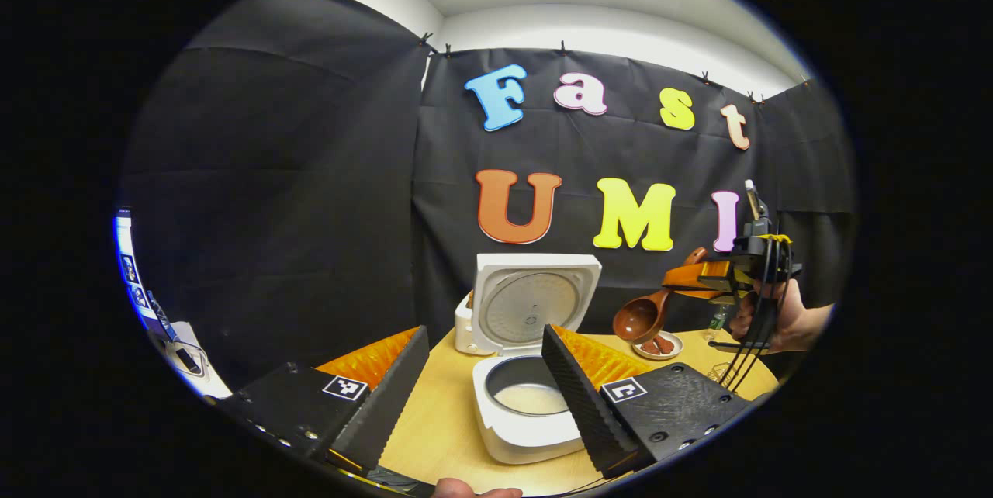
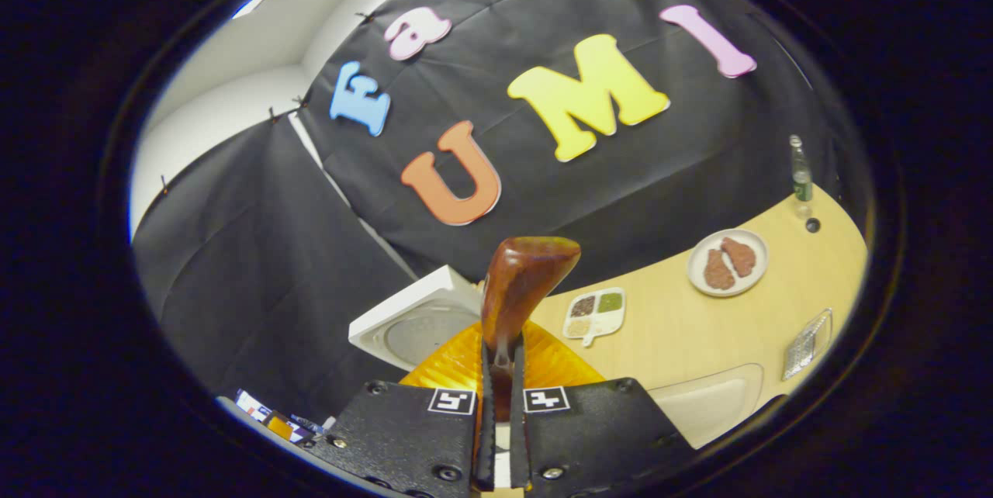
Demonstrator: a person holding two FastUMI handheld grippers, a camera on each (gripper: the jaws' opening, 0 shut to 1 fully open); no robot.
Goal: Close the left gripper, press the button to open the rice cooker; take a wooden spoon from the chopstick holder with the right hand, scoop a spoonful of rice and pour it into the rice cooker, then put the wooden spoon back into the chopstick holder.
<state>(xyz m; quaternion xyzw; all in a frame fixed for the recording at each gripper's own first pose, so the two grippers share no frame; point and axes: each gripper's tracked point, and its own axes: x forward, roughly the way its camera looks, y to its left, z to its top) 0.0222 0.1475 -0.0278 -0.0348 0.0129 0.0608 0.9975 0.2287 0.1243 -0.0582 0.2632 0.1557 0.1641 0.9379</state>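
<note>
The white rice cooker (image 1: pixel 527 428) stands open on the wooden table, its lid (image 1: pixel 535 304) upright and a pale layer in the inner pot (image 1: pixel 531 399). My left gripper (image 1: pixel 485 333) is open, its fingers either side of the cooker and apart from it. To the right, held by a hand (image 1: pixel 783 319), my right gripper (image 1: pixel 679 281) is shut on the wooden spoon (image 1: pixel 640 317). The spoon hangs in the air right of the lid, its hollow bare brown. In the right gripper view the fingers (image 2: pixel 487 405) clamp the spoon (image 2: pixel 520 288) by its handle above the lid (image 2: pixel 415 323).
A plate of brown pieces (image 2: pixel 727 261) sits to the right of the cooker, and a small sectioned dish (image 2: pixel 596 314) lies nearer the lid. A green bottle (image 2: pixel 799 172) stands at the far edge. A clear tray (image 2: pixel 807 343) and a pale board (image 2: pixel 706 401) lie nearer.
</note>
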